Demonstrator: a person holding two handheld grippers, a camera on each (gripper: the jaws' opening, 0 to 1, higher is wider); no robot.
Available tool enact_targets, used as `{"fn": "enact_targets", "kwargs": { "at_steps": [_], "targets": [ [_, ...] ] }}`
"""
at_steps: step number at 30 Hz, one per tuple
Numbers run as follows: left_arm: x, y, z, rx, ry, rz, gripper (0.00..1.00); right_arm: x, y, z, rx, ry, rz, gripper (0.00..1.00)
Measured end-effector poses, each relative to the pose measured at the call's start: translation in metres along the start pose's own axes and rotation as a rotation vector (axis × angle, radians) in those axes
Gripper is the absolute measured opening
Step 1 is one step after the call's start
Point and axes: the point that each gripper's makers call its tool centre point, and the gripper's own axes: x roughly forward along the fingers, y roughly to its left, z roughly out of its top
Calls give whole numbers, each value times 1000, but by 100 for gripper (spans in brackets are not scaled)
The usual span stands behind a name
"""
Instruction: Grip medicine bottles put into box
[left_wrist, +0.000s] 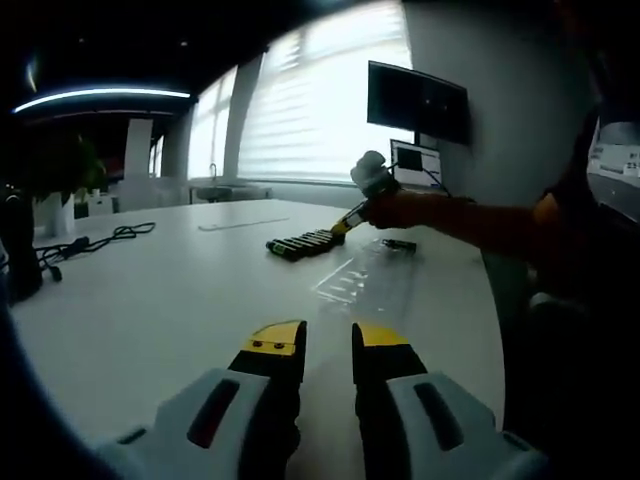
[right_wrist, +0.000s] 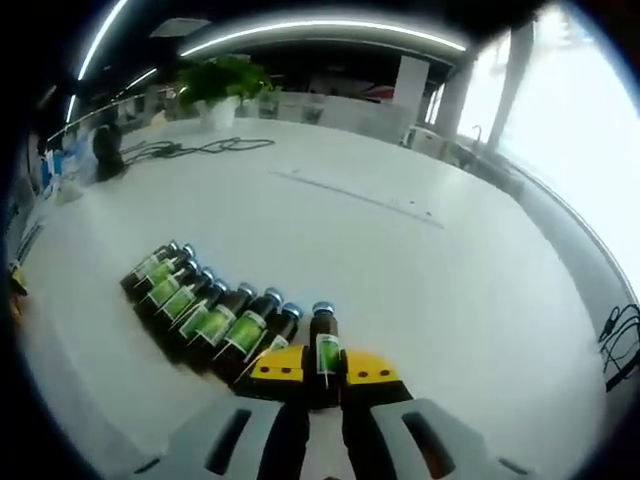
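- Between my right gripper's (right_wrist: 322, 368) yellow-tipped jaws sits one brown medicine bottle (right_wrist: 324, 350) with a green label, pinched at its body, cap pointing away from me.
- Just beside it, to the left in the right gripper view, the row of bottles (right_wrist: 205, 305) lies side by side on the white table (right_wrist: 400, 260); I count about seven there (the far ones blur together).
- Over in the left gripper view my left gripper (left_wrist: 328, 345) hovers low above the table, jaws slightly spread with nothing between them.
- From that side the same row shows as a dark line, and nearer me lies a clear plastic tray (left_wrist: 368, 278), which I take to be the box; it looks empty as far as I can tell.
- My judgement: the task is at its start, with one bottle gripped, none visibly packed, and the whole row left to move.
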Motion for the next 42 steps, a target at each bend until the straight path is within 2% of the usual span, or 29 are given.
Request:
{"fn": "enact_targets", "kwargs": {
  "at_steps": [11, 25, 42],
  "targets": [
    [0, 0, 0, -1, 0, -1, 12, -5, -2, -3, 45, 4, -11, 6],
    [0, -2, 0, -1, -1, -7, 12, -21, -2, 2, 52, -48, -22, 6],
    [0, -3, 0, 4, -2, -12, 12, -70, 11, 6, 70, -125, -37, 7]
  ]
}}
